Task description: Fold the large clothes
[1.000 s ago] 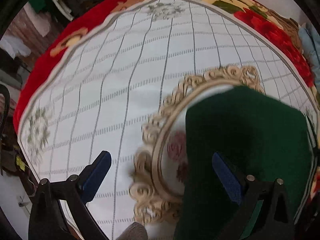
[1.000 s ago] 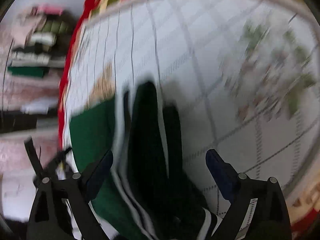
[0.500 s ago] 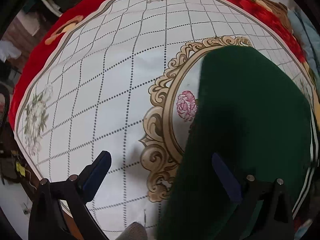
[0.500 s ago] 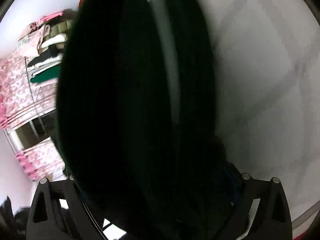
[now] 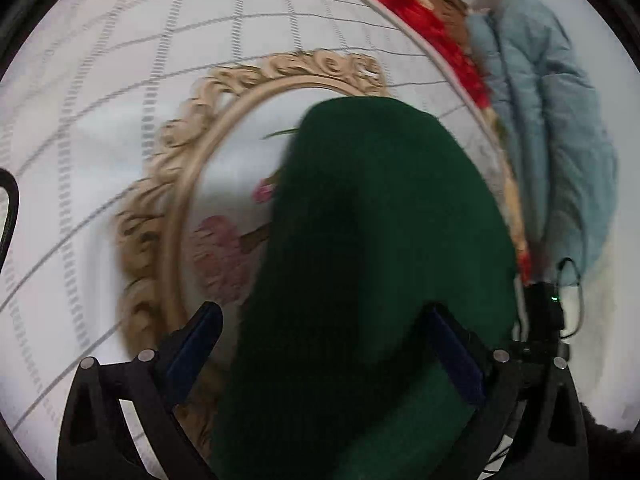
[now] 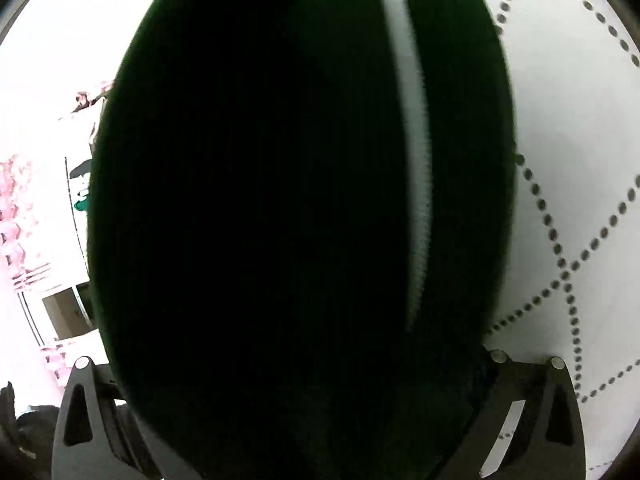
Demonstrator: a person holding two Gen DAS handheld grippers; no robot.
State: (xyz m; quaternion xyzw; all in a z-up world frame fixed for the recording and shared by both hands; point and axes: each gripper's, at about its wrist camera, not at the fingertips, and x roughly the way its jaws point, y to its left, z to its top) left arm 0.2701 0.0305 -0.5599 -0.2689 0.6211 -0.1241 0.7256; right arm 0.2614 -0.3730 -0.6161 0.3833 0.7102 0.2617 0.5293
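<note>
A dark green garment (image 5: pixel 380 260) with a white stripe lies folded on the patterned tablecloth (image 5: pixel 100 120). In the left wrist view it runs between the fingers of my left gripper (image 5: pixel 324 344), whose jaws stand wide apart; the right blue pad (image 5: pixel 456 356) rests over the cloth, the left pad (image 5: pixel 192 344) over the tablecloth. In the right wrist view the garment (image 6: pixel 260 220) fills most of the frame, very close to the lens, with its white stripe (image 6: pixel 412 160) to the right. It hides my right gripper's fingertips; only the black finger bases (image 6: pixel 520 400) show.
A light blue quilted garment (image 5: pixel 552 140) lies past the table's red floral edge (image 5: pixel 440 28) at the right. A small black device with a green light and cable (image 5: pixel 548 308) sits by the right finger. Pink curtains and a window (image 6: pixel 60 312) show at the left.
My left gripper has moved right and closer, so the garment now reaches between its fingers and the blue quilt has come into view. The right view stays covered by the garment.
</note>
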